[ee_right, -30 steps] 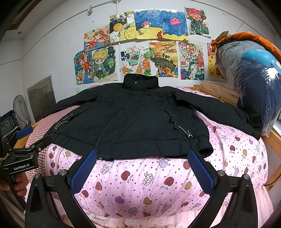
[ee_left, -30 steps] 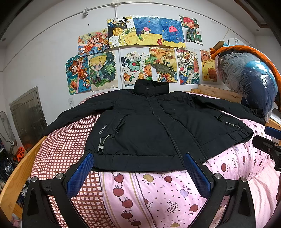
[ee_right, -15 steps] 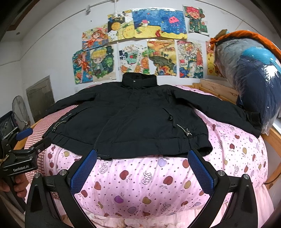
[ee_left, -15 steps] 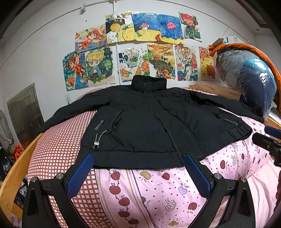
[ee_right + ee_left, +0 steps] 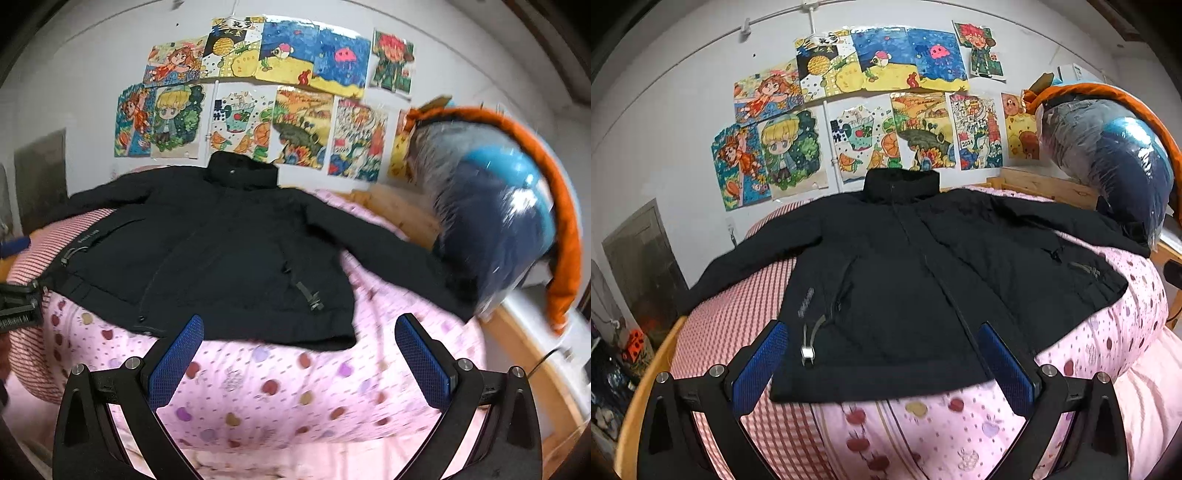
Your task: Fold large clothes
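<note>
White lettering on the black jacket [image 5: 905, 277] beside its pocket is too blurred to read; one wall drawing [image 5: 975, 133] shows "2024". The right wrist view is motion-smeared. The jacket lies flat, zipped, sleeves spread, collar at 12 o'clock on the pink quilt [image 5: 295, 398]. Left gripper [image 5: 882, 354] and right gripper [image 5: 299, 350] both hover spread wide, holding nothing.

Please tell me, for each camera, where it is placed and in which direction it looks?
Left wrist: sits on the left gripper, low at the bed's near edge, facing the jacket and the drawings on the wall; its own open jaws show.
Right wrist: sits on the right gripper, further right, facing the jacket's right hem and a bag; its open jaws show, and the left gripper at the edge.
Both share jacket, quilt, drawings, bag.
</note>
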